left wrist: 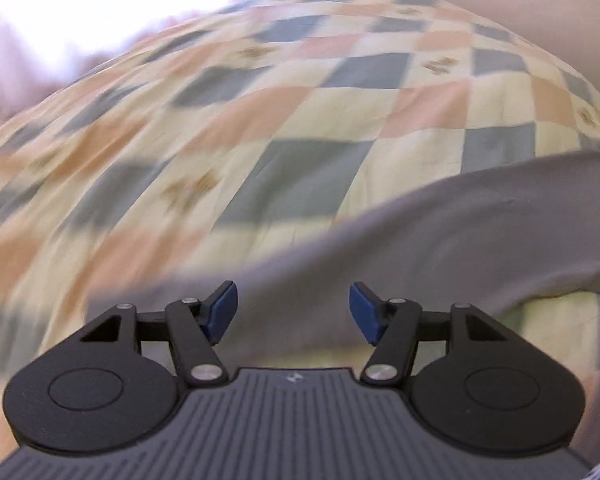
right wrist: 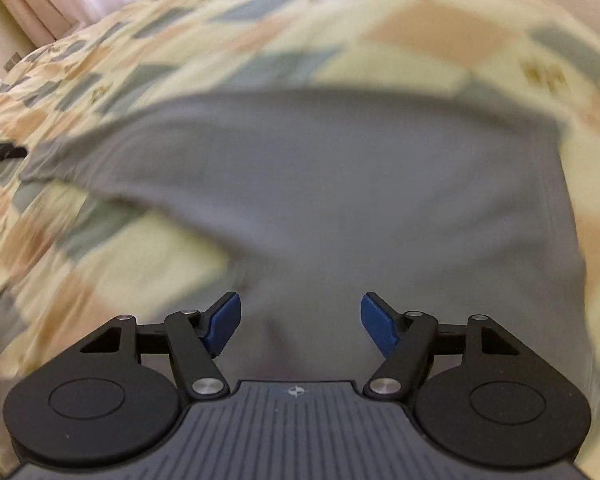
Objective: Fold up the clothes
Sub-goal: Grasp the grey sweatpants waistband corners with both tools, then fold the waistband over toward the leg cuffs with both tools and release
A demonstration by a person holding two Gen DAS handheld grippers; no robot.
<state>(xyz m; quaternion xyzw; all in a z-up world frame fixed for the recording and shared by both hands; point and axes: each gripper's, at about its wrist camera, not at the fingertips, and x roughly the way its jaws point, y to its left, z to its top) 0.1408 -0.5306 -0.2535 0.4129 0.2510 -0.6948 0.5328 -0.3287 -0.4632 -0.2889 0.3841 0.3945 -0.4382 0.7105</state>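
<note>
left wrist: left tongs [left wrist: 293, 312] apart, empty | right tongs [right wrist: 300, 324] apart, empty

Left gripper [left wrist: 292, 312] and right gripper [right wrist: 300, 324] angled downward, jaws apart, apparently gripping nothing.

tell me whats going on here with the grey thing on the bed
A person holds a gripper in each hand over a grey garment spread on a checked bedspread. The left gripper and right gripper both point down at the cloth with pads apart, gripping nothing. Folding has not visibly begun.
</note>
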